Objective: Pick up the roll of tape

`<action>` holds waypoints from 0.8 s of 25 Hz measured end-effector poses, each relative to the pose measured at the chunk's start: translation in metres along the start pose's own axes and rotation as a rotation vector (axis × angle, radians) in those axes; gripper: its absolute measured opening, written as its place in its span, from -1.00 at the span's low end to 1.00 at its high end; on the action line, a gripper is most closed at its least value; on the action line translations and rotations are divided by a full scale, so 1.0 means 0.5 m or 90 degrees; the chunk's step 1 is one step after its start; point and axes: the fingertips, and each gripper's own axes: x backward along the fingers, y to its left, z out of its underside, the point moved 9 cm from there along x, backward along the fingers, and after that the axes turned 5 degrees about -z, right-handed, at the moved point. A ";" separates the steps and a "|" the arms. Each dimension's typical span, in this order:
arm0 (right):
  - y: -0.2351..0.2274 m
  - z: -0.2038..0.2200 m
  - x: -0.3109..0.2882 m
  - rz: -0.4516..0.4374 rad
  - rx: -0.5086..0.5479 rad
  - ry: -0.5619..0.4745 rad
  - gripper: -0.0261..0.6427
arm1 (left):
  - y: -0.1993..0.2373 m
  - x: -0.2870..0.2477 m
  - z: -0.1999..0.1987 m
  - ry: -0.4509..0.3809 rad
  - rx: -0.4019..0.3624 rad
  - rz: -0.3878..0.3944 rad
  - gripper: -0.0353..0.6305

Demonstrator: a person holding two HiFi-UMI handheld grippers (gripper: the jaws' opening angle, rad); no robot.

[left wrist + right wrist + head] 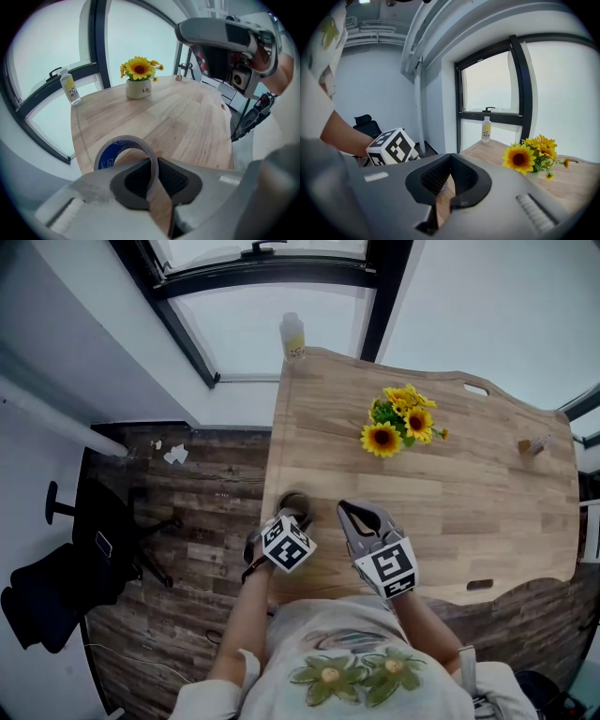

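The roll of tape [123, 145], grey with a blue inner core, is near the left front edge of the wooden table [469, 512]. In the left gripper view it stands tilted up on edge. My left gripper [153, 171] is shut on it, one pad inside the ring and one outside, pinching the wall. From the head view the roll of tape [295, 504] shows just beyond the left gripper [289, 519]. My right gripper [349, 512] hovers to its right over the table with its fingertips together. Nothing is between the jaws of the right gripper [449, 161].
A white pot of sunflowers [398, 423] stands mid-table, with a small bottle [293, 337] at the far left corner by the window. A small brown object [532, 445] lies at the right. A black office chair [84, 549] is on the floor to the left.
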 end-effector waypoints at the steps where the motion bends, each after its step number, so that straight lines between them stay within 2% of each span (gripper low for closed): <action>1: 0.001 0.000 0.000 0.000 0.001 0.000 -0.92 | 0.000 0.002 -0.001 -0.006 0.005 0.000 -0.73; 8: 0.004 0.001 0.006 0.005 0.006 -0.001 -0.92 | 0.011 0.031 -0.013 -0.075 0.073 -0.003 -0.73; 14: -0.005 -0.005 0.011 0.015 0.009 -0.008 -0.92 | 0.022 0.055 -0.029 -0.124 0.087 -0.027 -0.73; 20: -0.008 -0.010 0.017 0.017 0.016 -0.011 -0.92 | 0.027 0.100 -0.060 -0.214 0.084 -0.047 -0.73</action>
